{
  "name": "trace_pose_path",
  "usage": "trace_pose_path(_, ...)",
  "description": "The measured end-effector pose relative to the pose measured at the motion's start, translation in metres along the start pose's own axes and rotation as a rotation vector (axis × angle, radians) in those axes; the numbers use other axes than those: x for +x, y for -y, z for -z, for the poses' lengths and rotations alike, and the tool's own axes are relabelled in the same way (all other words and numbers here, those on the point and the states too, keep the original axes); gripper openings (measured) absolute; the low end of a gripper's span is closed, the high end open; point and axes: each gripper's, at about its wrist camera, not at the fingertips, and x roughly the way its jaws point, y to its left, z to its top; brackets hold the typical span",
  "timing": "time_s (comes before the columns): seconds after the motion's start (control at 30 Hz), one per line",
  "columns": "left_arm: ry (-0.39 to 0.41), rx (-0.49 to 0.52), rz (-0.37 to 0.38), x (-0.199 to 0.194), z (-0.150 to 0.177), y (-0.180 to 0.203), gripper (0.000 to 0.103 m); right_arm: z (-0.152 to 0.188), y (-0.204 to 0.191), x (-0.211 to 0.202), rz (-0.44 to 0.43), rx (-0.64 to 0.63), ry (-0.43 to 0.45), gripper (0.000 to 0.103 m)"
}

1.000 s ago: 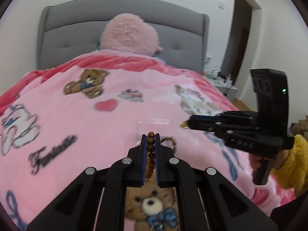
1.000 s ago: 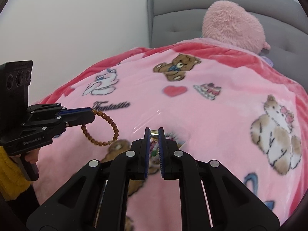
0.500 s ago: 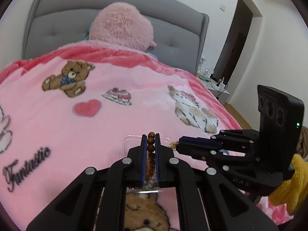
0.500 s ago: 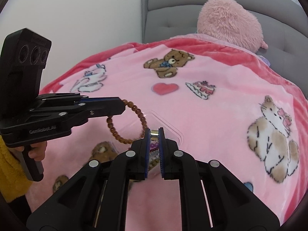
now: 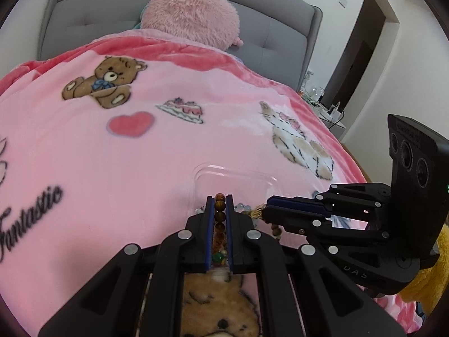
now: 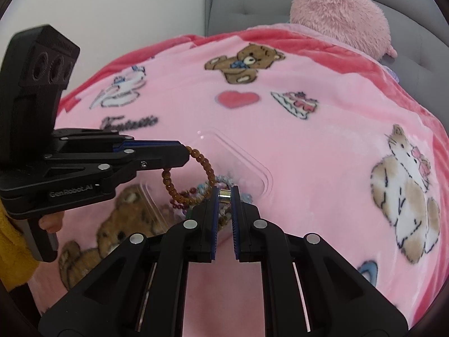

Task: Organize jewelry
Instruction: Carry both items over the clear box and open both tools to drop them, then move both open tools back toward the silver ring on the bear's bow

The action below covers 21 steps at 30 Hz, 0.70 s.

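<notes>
Beads fill the narrow gap of the left tongs (image 5: 219, 196), which clamp a brown bead bracelet (image 6: 206, 168) so that its loop hangs down over a clear plastic tray (image 6: 252, 165) lying on the pink blanket (image 5: 112, 154) of the bed. Inside the tray sits a tangle of other bracelets (image 6: 196, 193), some purple and some pale. The right tongs (image 6: 225, 193) are nearly closed on a small shiny metal piece (image 6: 224, 193) just above the tray. A fluffy pink pillow (image 5: 190, 8) rests against the grey headboard (image 5: 84, 14).
</notes>
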Motion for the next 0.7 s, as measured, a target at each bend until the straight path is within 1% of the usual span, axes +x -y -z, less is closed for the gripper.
trace_pose_path(0.1, -0.010, -0.006, -0.008, 0.004, 0.004, -0.002, 0.007, 0.002, 0.000, 0.001, -0.005, -0.001, -0.005, 0.009)
trace_pose_path(0.23, -0.009, -0.029, 0.001, 0.003, 0.005, -0.006, 0.007, 0.003, -0.004, -0.001, 0.003, -0.019, -0.001, 0.009)
trace_pose_path(0.3, -0.014, -0.031, 0.001, 0.003, 0.005, -0.007, 0.011, 0.003, -0.006, -0.002, 0.004, -0.024, 0.004, 0.009)
trace_pose_path(0.37, -0.013, -0.037, 0.004, 0.002, 0.005, -0.007, 0.020, 0.003, -0.005, -0.005, 0.002, -0.017, 0.014, 0.010)
trace_pose_path(0.57, -0.010, -0.035, 0.002, 0.000, 0.007, -0.006, 0.021, 0.005, 0.003, -0.021, 0.001, 0.030, 0.052, 0.010)
trace_pose_path(0.63, -0.012, -0.040, 0.008, -0.003, 0.007, -0.007, 0.021, 0.007, 0.006, -0.031, -0.006, 0.042, 0.066, 0.013)
trace_pose_path(0.7, -0.004, -0.032, 0.014, -0.009, 0.008, -0.006, 0.026, 0.009, 0.007, -0.039, -0.020, 0.048, 0.079, 0.018)
